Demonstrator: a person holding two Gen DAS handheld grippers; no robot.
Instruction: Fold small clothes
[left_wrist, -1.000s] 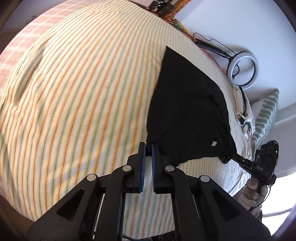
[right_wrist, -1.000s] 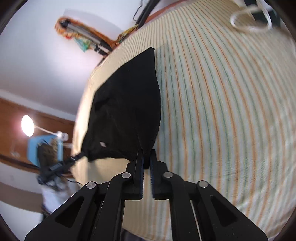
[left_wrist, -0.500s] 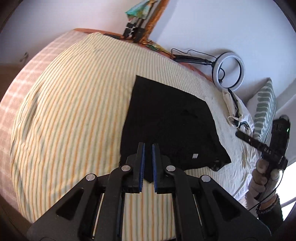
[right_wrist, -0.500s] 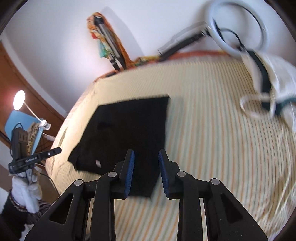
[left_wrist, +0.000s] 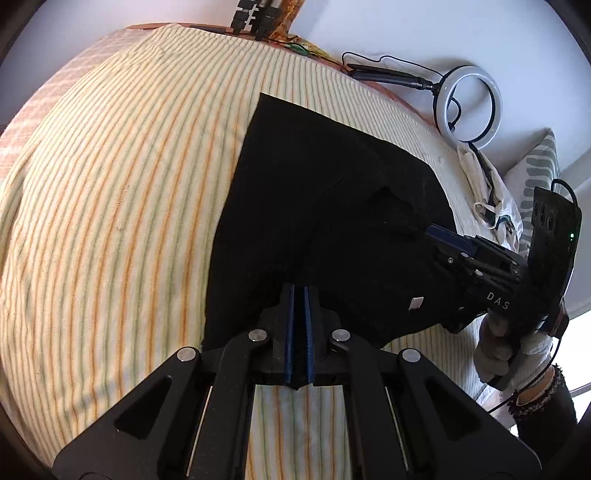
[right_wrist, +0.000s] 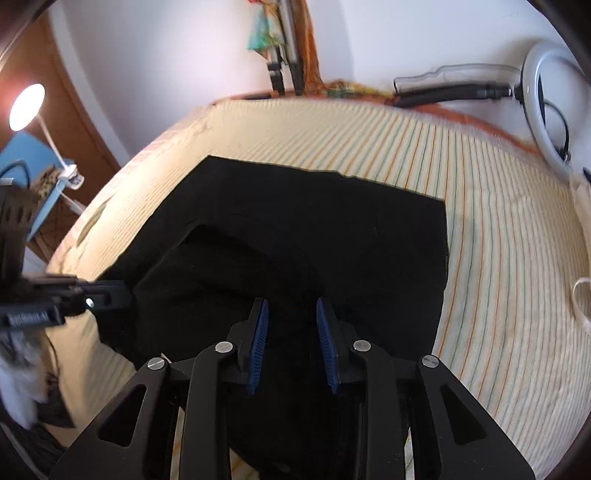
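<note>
Black garment (left_wrist: 332, 206) lies on striped bedsheet (left_wrist: 110, 221); left tongs (left_wrist: 298, 295) pinch its edge, right tongs (right_wrist: 291, 325) stand partly open, empty

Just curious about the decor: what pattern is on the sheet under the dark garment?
Cream bed sheet with thin orange and green stripes; clearest in the left wrist view.

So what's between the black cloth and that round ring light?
Just bare striped bedsheet between the black cloth and the ring light, seen in the right wrist view.
</note>
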